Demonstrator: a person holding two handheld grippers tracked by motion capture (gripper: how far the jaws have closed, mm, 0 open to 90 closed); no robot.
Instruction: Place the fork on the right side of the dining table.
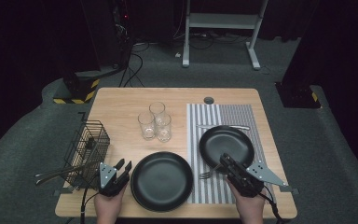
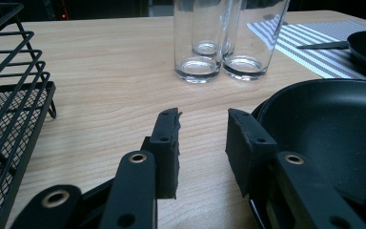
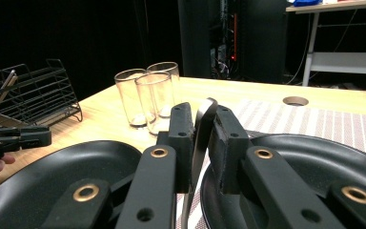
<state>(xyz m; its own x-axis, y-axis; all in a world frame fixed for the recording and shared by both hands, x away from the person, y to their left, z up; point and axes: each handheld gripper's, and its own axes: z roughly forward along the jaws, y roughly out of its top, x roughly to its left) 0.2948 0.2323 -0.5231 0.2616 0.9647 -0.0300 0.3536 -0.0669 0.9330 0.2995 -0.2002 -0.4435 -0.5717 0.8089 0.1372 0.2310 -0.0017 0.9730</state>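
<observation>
Wooden table [image 1: 121, 100] carries everything; places below are given relative to the near black plate [image 1: 161, 180], which sits at the table's front edge. No brand, label or writing can be read on anything. Striped placemat [image 1: 235, 116] lies just right of that plate, running toward the far edge. Second black plate [image 1: 226, 142] rests on the mat, right of and slightly beyond the near plate. Wire basket [image 1: 87, 145] stands to the left of the near plate, with utensil handles sticking out of it leftward. Three clear glasses [image 1: 154, 122] cluster together beyond the near plate, touching or almost touching. Left gripper [image 1: 123, 167] sits just left of the near plate's rim — jaws apart, nothing between them. Right gripper [image 1: 223, 160] is over the near rim of the second plate — jaws clenched on the handle of a fork [image 1: 208, 174], whose tines lie on the mat between the two plates.
</observation>
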